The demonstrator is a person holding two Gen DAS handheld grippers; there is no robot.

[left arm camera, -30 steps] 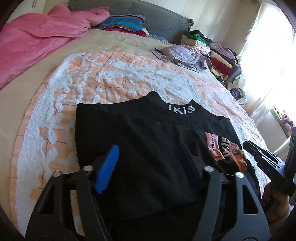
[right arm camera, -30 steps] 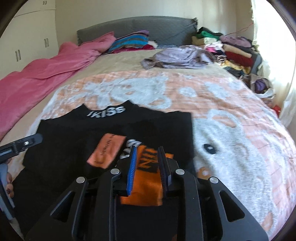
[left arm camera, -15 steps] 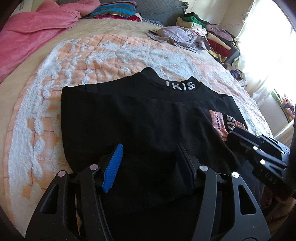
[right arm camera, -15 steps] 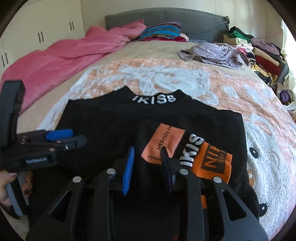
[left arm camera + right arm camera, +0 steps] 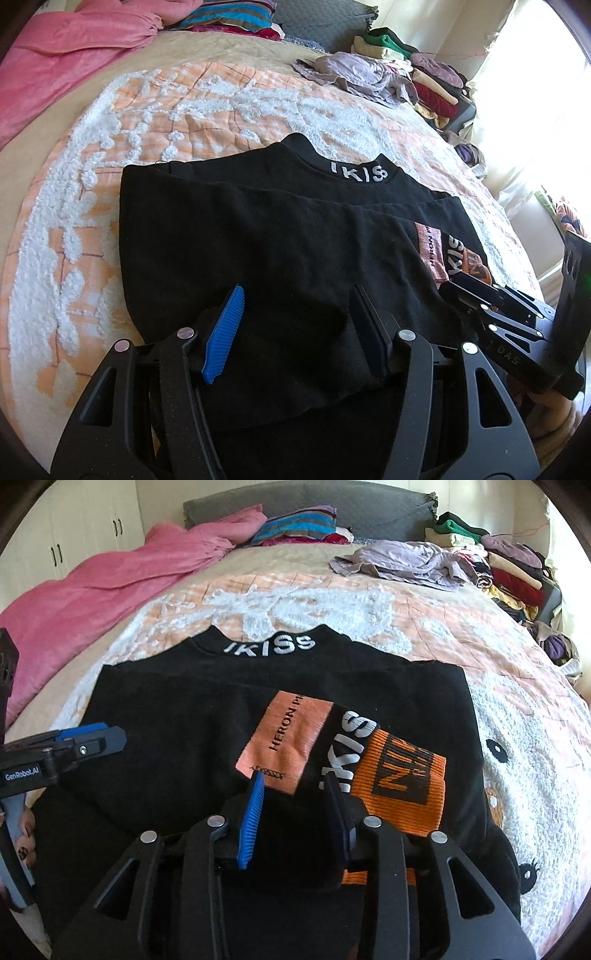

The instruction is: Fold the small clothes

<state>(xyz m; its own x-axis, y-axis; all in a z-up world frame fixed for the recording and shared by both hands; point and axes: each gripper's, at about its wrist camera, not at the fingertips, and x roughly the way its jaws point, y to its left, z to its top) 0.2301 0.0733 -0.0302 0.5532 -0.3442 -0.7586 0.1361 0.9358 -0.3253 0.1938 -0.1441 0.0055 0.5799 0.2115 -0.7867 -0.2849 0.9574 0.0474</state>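
Observation:
A black sweater (image 5: 295, 236) (image 5: 192, 716) with white "IKISS" lettering on its collar lies flat on the bed. Its sleeve, with a pink-orange patch (image 5: 291, 738) and an orange cuff (image 5: 402, 782), lies folded across the body. My right gripper (image 5: 293, 786) sits low over that sleeve, its jaws opening; black cloth lies between the pads, which do not press on it. My left gripper (image 5: 295, 310) stands open over the sweater's near left part, pads clear of the cloth. The right gripper (image 5: 491, 306) shows at the left wrist view's right edge, and the left gripper (image 5: 92, 738) at the right wrist view's left edge.
The sweater rests on an orange and white tufted bedspread (image 5: 369, 602). A pink blanket (image 5: 110, 579) lies along the left. A lilac garment (image 5: 402, 561) and a pile of clothes (image 5: 509, 565) sit at the back right, striped folded clothes (image 5: 295, 528) by the grey headboard.
The right jaws were nearly shut on the orange-cuffed sleeve; they have widened and the sleeve now lies across the sweater. The right gripper came lower and closer to the left one.

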